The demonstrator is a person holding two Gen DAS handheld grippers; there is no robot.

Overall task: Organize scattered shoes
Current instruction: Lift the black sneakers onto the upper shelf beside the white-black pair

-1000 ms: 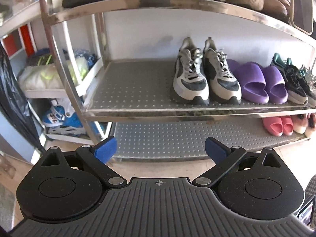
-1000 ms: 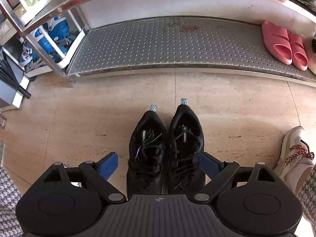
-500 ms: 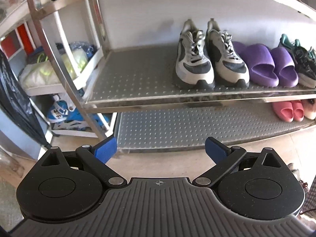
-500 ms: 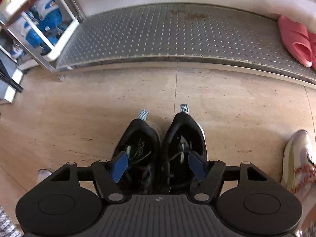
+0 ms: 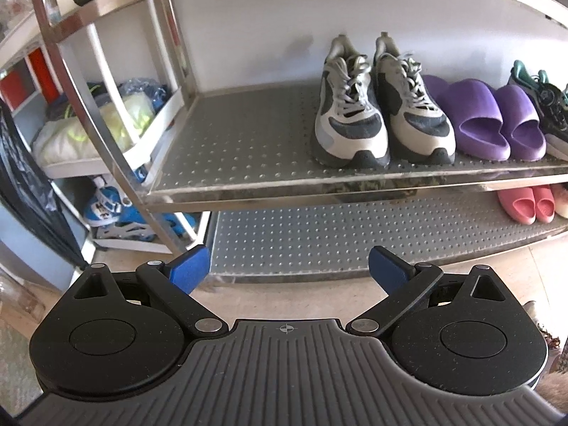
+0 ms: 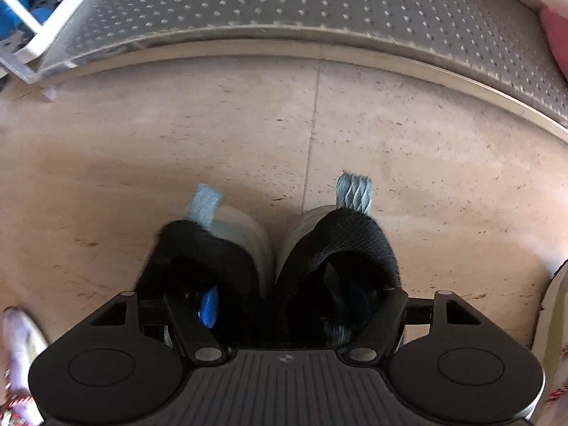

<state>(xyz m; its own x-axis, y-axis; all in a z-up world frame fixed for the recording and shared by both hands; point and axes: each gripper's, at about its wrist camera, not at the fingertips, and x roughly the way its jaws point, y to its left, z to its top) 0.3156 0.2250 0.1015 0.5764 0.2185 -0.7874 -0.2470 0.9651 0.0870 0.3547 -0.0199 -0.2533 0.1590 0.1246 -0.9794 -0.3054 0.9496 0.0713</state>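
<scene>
A pair of black sneakers stands side by side on the beige tiled floor in the right wrist view, the left shoe (image 6: 198, 248) and the right shoe (image 6: 355, 234), each with a light blue heel loop. My right gripper (image 6: 280, 305) points down on them with one finger inside each shoe. The adjoining inner walls lie between the jaws, which are opening. One blue pad (image 6: 209, 305) shows inside the left shoe, apart from its wall. The other pad is hidden. My left gripper (image 5: 287, 269) hangs open and holds nothing, facing the metal shoe rack (image 5: 248, 184).
On the rack's middle shelf stand grey sneakers (image 5: 348, 117), purple slippers (image 5: 486, 117) and dark teal sneakers (image 5: 546, 106). Pink slippers (image 5: 525, 202) sit on the bottom shelf (image 6: 284, 0). Light sneakers lie on the floor at the left edge (image 6: 17, 337) and the right edge (image 6: 553, 301).
My right gripper came down onto the black sneakers and its fingers went from outside the pair into the shoe openings. The left gripper's view dipped slightly toward the rack's lower shelves.
</scene>
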